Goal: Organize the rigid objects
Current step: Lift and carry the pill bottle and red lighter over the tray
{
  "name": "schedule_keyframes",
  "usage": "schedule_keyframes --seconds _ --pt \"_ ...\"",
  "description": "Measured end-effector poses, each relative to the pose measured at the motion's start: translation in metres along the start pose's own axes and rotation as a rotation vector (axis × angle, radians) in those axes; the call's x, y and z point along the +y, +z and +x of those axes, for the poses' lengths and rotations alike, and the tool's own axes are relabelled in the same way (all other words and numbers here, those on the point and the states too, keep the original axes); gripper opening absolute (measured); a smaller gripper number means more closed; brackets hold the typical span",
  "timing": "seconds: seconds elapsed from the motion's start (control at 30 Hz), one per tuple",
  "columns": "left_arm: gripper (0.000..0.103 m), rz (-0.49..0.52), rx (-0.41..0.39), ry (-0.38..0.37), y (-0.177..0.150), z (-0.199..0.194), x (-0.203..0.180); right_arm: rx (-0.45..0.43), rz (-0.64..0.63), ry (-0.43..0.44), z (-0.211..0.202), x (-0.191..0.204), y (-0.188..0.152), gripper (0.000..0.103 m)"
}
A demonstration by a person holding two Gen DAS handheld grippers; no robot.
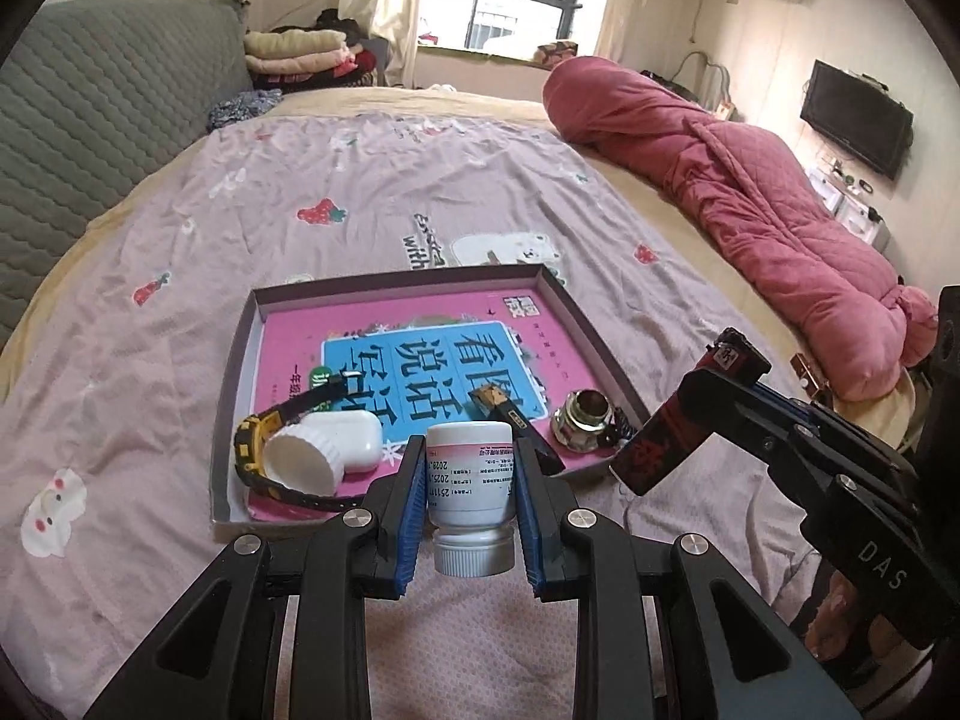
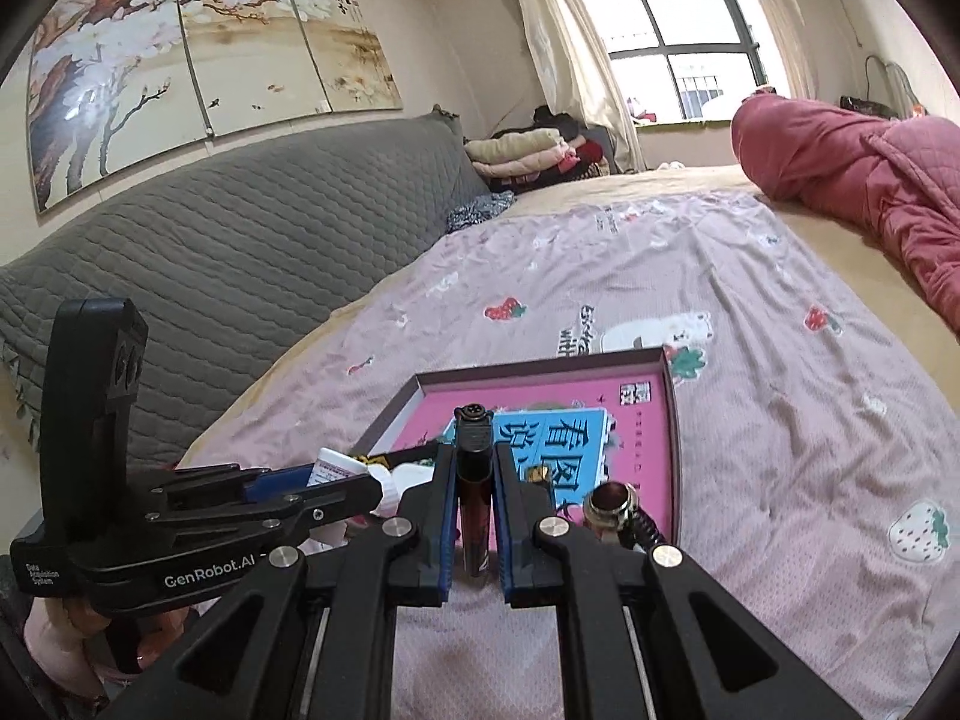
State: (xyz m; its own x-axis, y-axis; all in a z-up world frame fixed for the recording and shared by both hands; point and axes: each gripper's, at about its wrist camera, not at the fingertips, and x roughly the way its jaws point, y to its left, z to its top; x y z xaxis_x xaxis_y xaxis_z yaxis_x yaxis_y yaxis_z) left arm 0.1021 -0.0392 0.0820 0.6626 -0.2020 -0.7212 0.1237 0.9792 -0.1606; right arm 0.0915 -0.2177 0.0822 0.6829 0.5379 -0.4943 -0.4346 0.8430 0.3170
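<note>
My left gripper (image 1: 469,450) is shut on a white pill bottle (image 1: 471,480), cap towards the camera, just above the near rim of a shallow purple-rimmed tray (image 1: 240,372). At the right of the left wrist view, my right gripper (image 1: 702,387) is shut on a dark red and black lighter (image 1: 660,450). In the right wrist view that gripper (image 2: 474,457) clamps the lighter (image 2: 474,498) over the tray (image 2: 390,420), and my left gripper (image 2: 366,483) holds the bottle (image 2: 336,468) beside it. A pink book (image 1: 288,336) lines the tray.
In the tray lie a yellow-black watch (image 1: 252,450), a white earbud case (image 1: 360,438), a white ribbed cap (image 1: 303,462), a black and gold stick (image 1: 510,420) and a metal fitting (image 1: 582,423). The tray sits on a printed bedsheet (image 1: 300,192); a rolled pink quilt (image 1: 750,198) lies at the right.
</note>
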Motion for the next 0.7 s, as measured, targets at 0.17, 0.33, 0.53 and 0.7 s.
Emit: schedule_keyframes --seconds 0.17,0.33,0.53,0.7 --pt "0.028 -0.009 -0.013 0.007 0.003 -0.001 0.003 -0.017 -0.024 -0.005 0.001 0.006 0.005 0.011" --pt "0.028 -0.018 -0.027 0.018 0.008 -0.003 0.007 -0.039 -0.034 -0.006 0.003 0.009 0.012 0.011" --pt "0.028 -0.041 -0.057 0.036 0.020 -0.009 0.016 -0.070 -0.052 -0.016 0.002 0.010 0.022 0.011" --pt "0.028 -0.062 -0.071 0.054 0.029 -0.006 0.025 -0.080 -0.041 -0.031 0.007 0.004 0.024 0.011"
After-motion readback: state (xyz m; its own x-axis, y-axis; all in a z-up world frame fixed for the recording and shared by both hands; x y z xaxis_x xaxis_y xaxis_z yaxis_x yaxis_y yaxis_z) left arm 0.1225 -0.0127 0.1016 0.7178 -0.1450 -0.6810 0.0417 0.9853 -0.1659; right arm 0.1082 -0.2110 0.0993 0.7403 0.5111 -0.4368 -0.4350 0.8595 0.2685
